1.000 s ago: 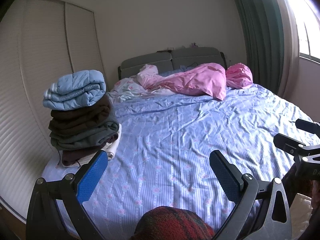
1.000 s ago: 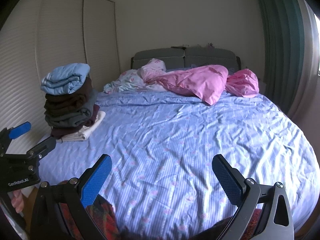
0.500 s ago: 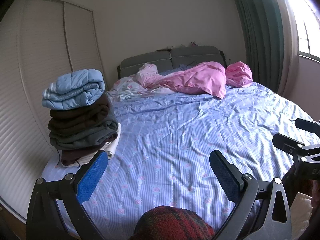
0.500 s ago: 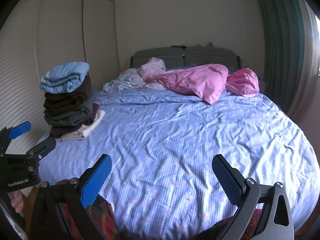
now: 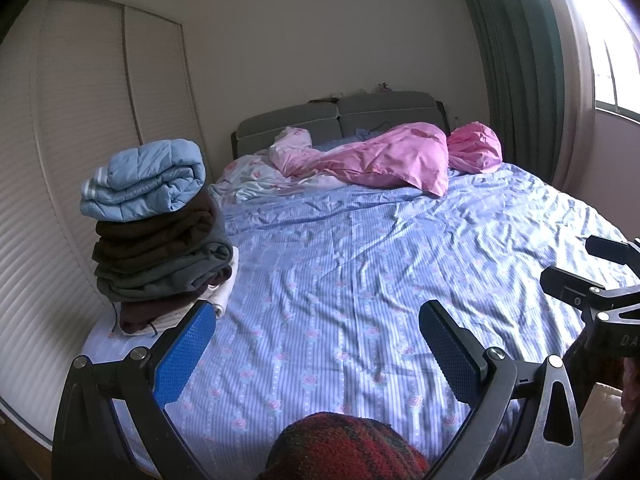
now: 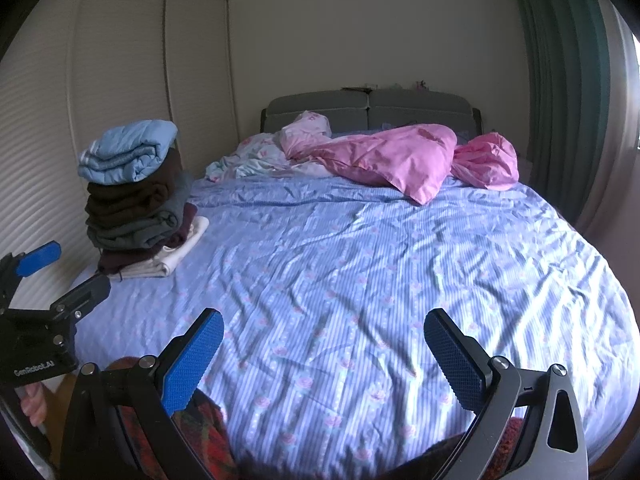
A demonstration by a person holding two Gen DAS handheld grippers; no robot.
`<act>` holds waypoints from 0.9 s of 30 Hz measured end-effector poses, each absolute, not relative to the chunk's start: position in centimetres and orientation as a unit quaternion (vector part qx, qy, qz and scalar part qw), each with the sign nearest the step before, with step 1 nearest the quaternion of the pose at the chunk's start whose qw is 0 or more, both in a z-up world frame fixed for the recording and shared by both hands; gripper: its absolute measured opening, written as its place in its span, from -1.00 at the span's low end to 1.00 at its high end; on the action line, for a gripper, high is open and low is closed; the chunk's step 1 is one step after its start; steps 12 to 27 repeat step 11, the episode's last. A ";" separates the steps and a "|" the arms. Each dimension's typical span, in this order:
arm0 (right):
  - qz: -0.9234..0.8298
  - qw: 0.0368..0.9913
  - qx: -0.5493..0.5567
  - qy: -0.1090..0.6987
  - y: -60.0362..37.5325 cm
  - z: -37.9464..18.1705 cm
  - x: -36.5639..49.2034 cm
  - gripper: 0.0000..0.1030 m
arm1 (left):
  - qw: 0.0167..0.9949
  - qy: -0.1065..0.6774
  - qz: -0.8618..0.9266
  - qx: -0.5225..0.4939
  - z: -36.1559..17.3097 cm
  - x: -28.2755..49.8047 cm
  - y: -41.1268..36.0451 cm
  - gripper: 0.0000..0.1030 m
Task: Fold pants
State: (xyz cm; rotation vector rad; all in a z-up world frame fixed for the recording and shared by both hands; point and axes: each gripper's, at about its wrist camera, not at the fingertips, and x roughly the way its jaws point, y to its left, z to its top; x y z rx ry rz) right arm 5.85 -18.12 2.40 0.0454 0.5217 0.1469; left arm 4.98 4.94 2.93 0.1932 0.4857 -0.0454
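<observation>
A dark red plaid garment (image 5: 344,448), seemingly the pants, bulges at the bed's near edge under my left gripper (image 5: 316,324), which is open and empty above it. The same fabric (image 6: 200,440) shows at the bottom of the right wrist view beneath my right gripper (image 6: 322,330), also open and empty. Each gripper shows in the other's view: the right one (image 5: 592,280) at the right edge, the left one (image 6: 52,280) at the left edge. Most of the garment is hidden below the frames.
A bed with a blue striped floral sheet (image 5: 360,272) fills the view. A stack of folded clothes (image 5: 156,220) stands at its left edge by the closet doors (image 5: 80,120). Pink bedding (image 5: 392,156) lies by the grey headboard (image 5: 340,116). Green curtains (image 5: 516,60) hang at the right.
Both views have shifted only slightly; the grippers stay open and empty over the bed's near edge.
</observation>
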 end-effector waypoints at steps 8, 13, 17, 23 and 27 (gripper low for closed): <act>0.075 0.963 0.023 0.259 -18.0 2.1 5.8 0.97 | 0.965 0.243 -0.023 0.096 2.8 5.1 4.9 1.00; 0.074 0.963 0.023 0.260 -18.1 2.2 5.8 0.97 | 0.964 0.248 -0.024 0.096 2.4 5.3 4.9 1.00; 0.074 0.963 0.023 0.260 -18.1 2.2 5.8 0.97 | 0.964 0.248 -0.024 0.096 2.4 5.3 4.9 1.00; 0.074 0.963 0.023 0.260 -18.1 2.2 5.8 0.97 | 0.964 0.248 -0.024 0.096 2.4 5.3 4.9 1.00; 0.074 0.963 0.023 0.260 -18.1 2.2 5.8 0.97 | 0.964 0.248 -0.024 0.096 2.4 5.3 4.9 1.00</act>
